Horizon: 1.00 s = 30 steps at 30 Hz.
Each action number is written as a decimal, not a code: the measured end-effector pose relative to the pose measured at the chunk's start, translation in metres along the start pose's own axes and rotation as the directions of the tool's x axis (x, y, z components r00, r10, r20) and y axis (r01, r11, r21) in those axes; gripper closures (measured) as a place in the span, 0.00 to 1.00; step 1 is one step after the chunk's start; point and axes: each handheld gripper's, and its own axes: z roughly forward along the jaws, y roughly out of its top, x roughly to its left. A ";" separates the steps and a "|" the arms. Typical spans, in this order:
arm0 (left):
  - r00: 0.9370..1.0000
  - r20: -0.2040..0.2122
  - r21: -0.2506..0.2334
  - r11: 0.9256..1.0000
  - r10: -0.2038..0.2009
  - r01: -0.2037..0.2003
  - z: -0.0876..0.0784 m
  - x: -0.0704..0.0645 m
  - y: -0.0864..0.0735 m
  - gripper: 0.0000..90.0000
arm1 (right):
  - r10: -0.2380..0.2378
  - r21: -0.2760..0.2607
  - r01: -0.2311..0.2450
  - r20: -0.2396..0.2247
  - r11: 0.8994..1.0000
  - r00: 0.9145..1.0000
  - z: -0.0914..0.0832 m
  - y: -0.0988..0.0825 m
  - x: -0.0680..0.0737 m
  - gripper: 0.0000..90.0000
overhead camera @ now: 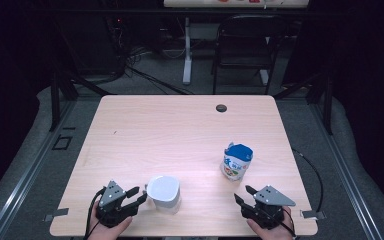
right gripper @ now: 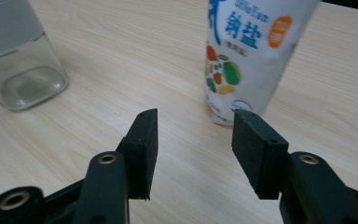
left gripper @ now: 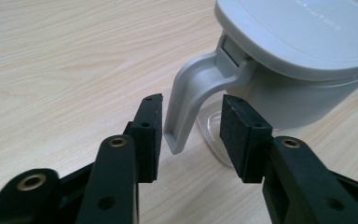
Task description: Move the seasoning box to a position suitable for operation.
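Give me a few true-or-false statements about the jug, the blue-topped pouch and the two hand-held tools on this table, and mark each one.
1. The left tool has its jaws on either side of the jug's handle without pressing on it. True.
2. The jug has a red lid. False: its lid is light grey, over a clear body.
3. The pouch stands upright on the table. True.
4. The right tool is clamped on the pouch. False: its jaws are open with nothing between them, and the pouch stands apart ahead of it.
5. The jug and the pouch touch each other. False: bare tabletop lies between them.
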 end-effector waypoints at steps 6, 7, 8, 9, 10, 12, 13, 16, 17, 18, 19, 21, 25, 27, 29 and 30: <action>1.000 0.000 0.011 1.000 0.026 -0.026 0.002 -0.004 0.000 0.77 | -0.018 -0.011 0.018 -0.042 1.000 0.999 0.009 0.010 0.015 0.56; 1.000 0.000 0.011 1.000 0.026 -0.026 0.002 -0.004 0.000 0.78 | -0.018 -0.011 0.018 -0.042 1.000 0.999 0.009 0.010 0.015 0.56; 0.999 -0.010 0.015 0.999 0.041 -0.041 0.004 -0.006 -0.001 0.79 | -0.027 -0.012 0.026 -0.057 1.000 0.998 0.013 0.012 0.021 0.56; 0.999 -0.016 0.015 0.999 0.043 -0.042 0.005 -0.007 -0.001 0.79 | -0.034 -0.016 0.033 -0.063 0.999 0.997 0.015 0.013 0.023 0.56; 0.999 -0.019 0.021 0.999 0.047 -0.047 0.005 -0.007 -0.001 0.79 | -0.040 -0.010 0.039 -0.072 0.999 0.997 0.017 0.014 0.026 0.56; 0.999 -0.017 0.025 0.999 0.043 -0.042 0.005 -0.007 -0.001 0.79 | -0.053 -0.013 0.052 -0.080 0.999 0.995 0.022 0.015 0.033 0.56; 0.999 -0.017 0.024 0.999 0.042 -0.041 0.005 -0.007 -0.001 0.80 | -0.066 -0.008 0.066 -0.084 0.998 0.994 0.024 0.016 0.035 0.56; 0.999 -0.020 0.021 0.999 0.041 -0.041 0.005 -0.007 -0.001 0.81 | -0.075 0.001 0.076 -0.100 0.997 0.992 0.031 0.017 0.042 0.56; 0.999 -0.020 0.021 0.999 0.041 -0.041 0.005 -0.007 -0.001 0.81 | -0.075 0.001 0.076 -0.100 0.997 0.992 0.031 0.017 0.042 0.56; 0.999 -0.018 0.021 0.999 0.038 -0.038 0.005 -0.006 0.000 0.82 | -0.078 0.005 0.079 -0.114 0.997 0.990 0.036 0.018 0.047 0.56; 0.999 -0.016 0.021 0.999 0.038 -0.038 0.006 -0.006 0.000 0.82 | -0.079 0.004 0.080 -0.119 0.997 0.990 0.037 0.019 0.048 0.56; 0.999 -0.013 0.020 0.999 0.041 -0.040 0.006 -0.007 0.000 0.83 | -0.086 0.004 0.088 -0.131 0.996 0.988 0.040 0.021 0.054 0.55; 0.999 -0.005 0.019 0.999 0.040 -0.040 0.008 -0.009 -0.001 0.83 | -0.101 0.000 0.102 -0.148 0.995 0.984 0.045 0.023 0.062 0.55; 0.999 -0.009 0.023 0.999 0.044 -0.044 0.007 -0.010 0.000 0.84 | -0.112 0.000 0.114 -0.169 0.993 0.979 0.051 0.023 0.071 0.55; 0.999 -0.009 0.023 0.999 0.038 -0.038 0.007 -0.010 0.000 0.84 | -0.123 0.002 0.126 -0.181 0.992 0.976 0.054 0.023 0.076 0.55; 0.999 -0.010 0.022 0.999 0.038 -0.038 0.007 -0.010 0.000 0.84 | -0.128 0.004 0.131 -0.187 0.991 0.974 0.055 0.024 0.078 0.55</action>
